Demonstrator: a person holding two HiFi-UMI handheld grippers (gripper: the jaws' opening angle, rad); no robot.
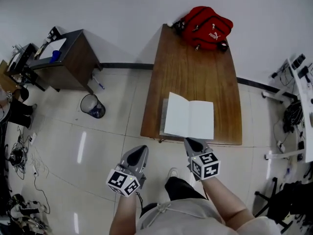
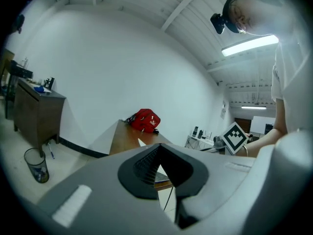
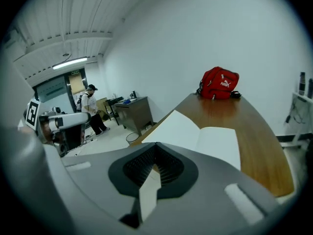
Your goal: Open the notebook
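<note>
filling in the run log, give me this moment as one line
notebook open, flat on table | left gripper shut, empty | right gripper shut, empty

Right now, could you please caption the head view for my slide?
Notebook open on the table, red bag at its far end; left gripper and right gripper both shut.

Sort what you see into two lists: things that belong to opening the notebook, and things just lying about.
Job: notebook, already open on the table; left gripper; right gripper.
Lying about: red bag; bin; side cabinet.
</note>
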